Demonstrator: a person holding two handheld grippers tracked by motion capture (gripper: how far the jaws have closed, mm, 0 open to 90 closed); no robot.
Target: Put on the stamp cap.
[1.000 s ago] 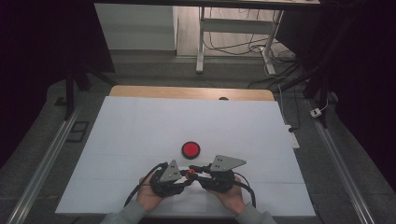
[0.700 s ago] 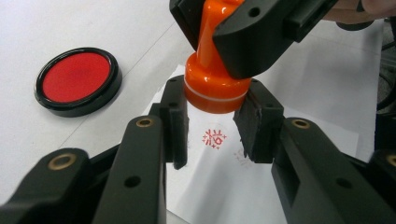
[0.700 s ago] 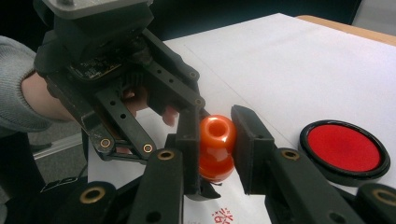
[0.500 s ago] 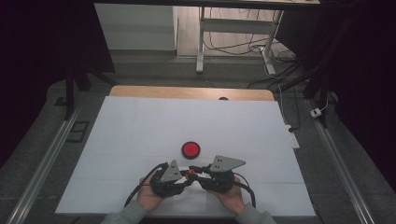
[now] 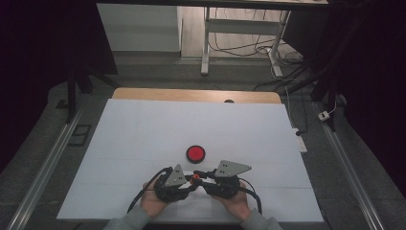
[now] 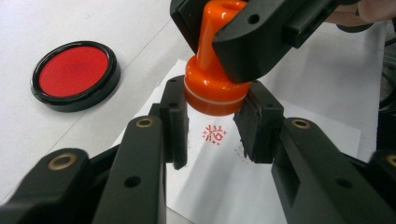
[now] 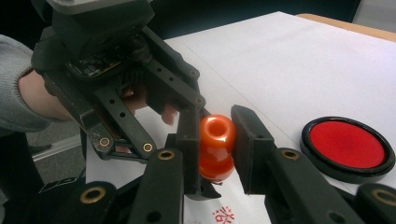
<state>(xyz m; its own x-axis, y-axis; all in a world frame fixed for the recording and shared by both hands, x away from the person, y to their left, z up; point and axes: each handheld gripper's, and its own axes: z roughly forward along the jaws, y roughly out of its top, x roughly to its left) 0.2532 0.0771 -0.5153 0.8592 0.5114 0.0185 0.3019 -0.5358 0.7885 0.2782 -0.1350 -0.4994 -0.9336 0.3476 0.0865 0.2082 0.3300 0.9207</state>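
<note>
My bench [image 5: 143, 129] is covered in plain white, broad and mostly bare, with a strip of wood showing along its far edge. Near its front, under my two hands, lies a smaller white sheet [image 6: 289, 140] that already carries a red stamped mark [image 6: 214, 134], with what looks like a fainter one just beside it.

My right tongs [image 7: 215, 135] are pinching the neck of the orange stamp [image 6: 215, 84], one jaw pressed on each side of its narrow handle, and hold it upright just above the sheet, close over the mark. My left tongs [image 6: 212, 126] are spread, their pads flanking the stamp's wide round base; whether they touch it I cannot tell.

The stamp looks like hard glossy plastic, so I judge it light and stiff, not fragile, but slippery. The waisted neck below the bulbous top is the sensible place to hold it, since the bulge should stop it sliding out downward. The base flares and could slip out of a pinch there.

Just beyond, near but apart, sits the red ink pad [image 5: 195, 153] in its low black rim, lid off. It is shallow and probably light, so a knock could shove it. My own two tongs crowd each other around the stamp, which I judge the main obstruction; otherwise nothing stands in the way.
</note>
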